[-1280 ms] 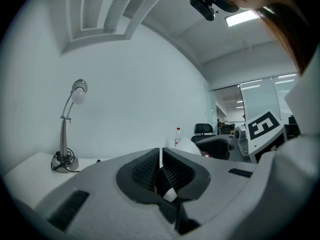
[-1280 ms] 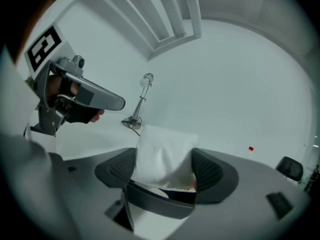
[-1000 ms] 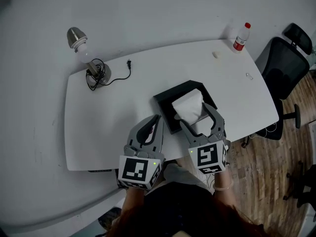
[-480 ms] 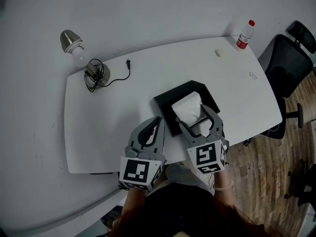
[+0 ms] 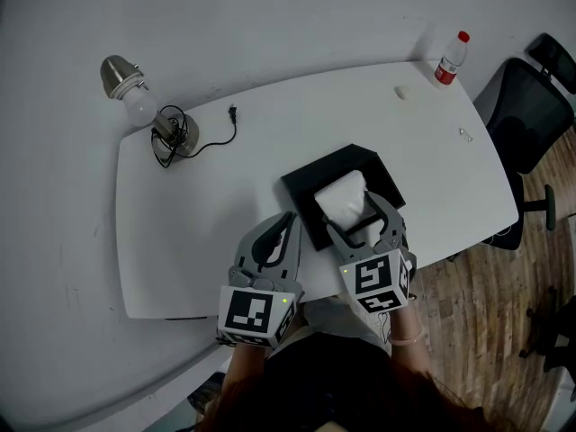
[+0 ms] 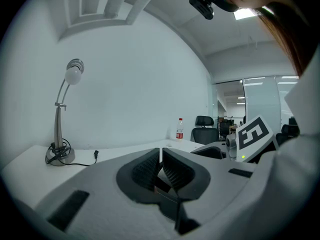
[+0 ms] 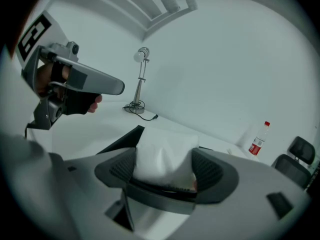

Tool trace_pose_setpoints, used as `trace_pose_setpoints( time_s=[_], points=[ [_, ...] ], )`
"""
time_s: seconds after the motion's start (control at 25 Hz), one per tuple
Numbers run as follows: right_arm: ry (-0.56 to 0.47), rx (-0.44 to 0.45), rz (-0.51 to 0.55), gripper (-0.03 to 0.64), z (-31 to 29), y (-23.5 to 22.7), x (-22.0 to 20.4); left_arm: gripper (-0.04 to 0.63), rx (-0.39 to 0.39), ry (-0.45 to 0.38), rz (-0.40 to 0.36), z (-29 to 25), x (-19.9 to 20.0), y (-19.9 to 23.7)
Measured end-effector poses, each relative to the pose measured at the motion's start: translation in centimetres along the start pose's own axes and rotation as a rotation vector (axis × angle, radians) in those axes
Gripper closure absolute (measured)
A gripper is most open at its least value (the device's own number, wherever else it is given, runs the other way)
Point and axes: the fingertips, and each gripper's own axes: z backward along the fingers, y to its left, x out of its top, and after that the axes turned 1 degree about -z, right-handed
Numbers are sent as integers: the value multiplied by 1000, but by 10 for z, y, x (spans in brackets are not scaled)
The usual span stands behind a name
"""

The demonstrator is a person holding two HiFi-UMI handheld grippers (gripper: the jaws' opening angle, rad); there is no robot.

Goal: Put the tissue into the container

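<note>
from the head view, the right gripper (image 5: pixel 351 216) is clamped on the tissue (image 5: pixel 340 194), low over the black container (image 5: pixel 304 184); let go off-centre, it could drape over the rim. the left gripper view shows the left gripper (image 6: pixel 160 156) closed on nothing, so the container isn't steadied. in the right gripper view the soft tissue bulges between the jaws and might cling and lift back out.

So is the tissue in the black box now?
Cannot tell fully: the tissue lies over the black box, but the right gripper grips it.

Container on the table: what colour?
Black container; clearest in the head view.
</note>
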Motion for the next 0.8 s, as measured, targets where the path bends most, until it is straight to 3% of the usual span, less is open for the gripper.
trace_pose_setpoints(
  time_s=[0.56, 0.8],
  points=[
    [102, 60, -92, 247, -14, -1, -8, 558, -1, 13, 6, -8, -4, 3],
    [124, 45, -87, 261, -19, -4, -9, 558, -1, 17, 5, -9, -4, 3]
  ],
)
